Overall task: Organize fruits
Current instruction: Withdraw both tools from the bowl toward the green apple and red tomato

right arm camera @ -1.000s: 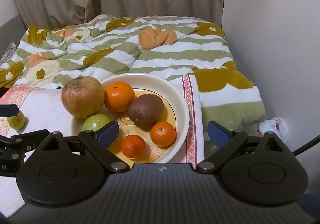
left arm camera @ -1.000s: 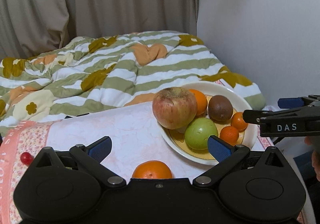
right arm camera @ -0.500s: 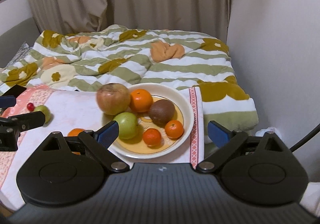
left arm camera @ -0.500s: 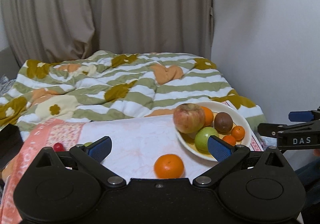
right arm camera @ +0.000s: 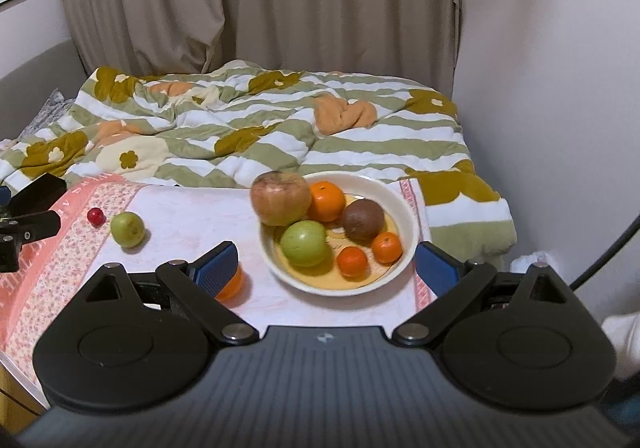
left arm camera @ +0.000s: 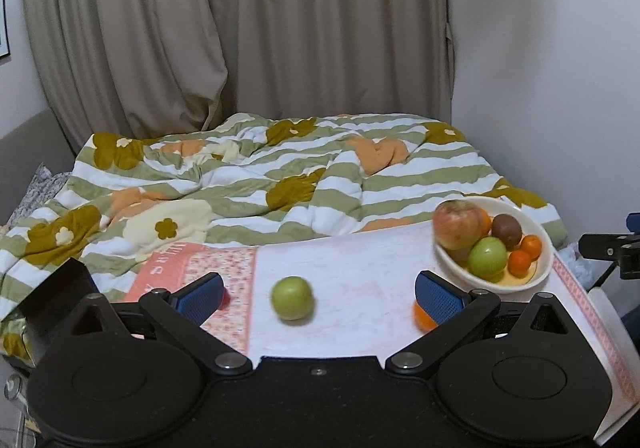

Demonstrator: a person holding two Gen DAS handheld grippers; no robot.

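A white bowl (right arm camera: 406, 208) (left arm camera: 544, 244) holds a large red apple (right arm camera: 280, 198), an orange (right arm camera: 327, 201), a kiwi (right arm camera: 363, 219), a green apple (right arm camera: 304, 243) and two small mandarins (right arm camera: 370, 253). On the pink cloth lie a loose green apple (left arm camera: 291, 297) (right arm camera: 127, 229), an orange (right arm camera: 232, 284) (left arm camera: 422, 318) half hidden by a finger, and a small red fruit (right arm camera: 95, 216). My left gripper (left arm camera: 318, 294) is open, with the green apple in front of it. My right gripper (right arm camera: 326, 262) is open and empty, facing the bowl.
The pink and white cloth (left arm camera: 360, 268) covers the table by a bed with a striped floral blanket (right arm camera: 260, 128). Curtains and a white wall stand behind. A dark object (left arm camera: 56, 288) lies at the table's left edge.
Both grippers have pulled back and up from the bowl; the views are wider. The left view has swung left, so the green apple now sits in front of its fingers.
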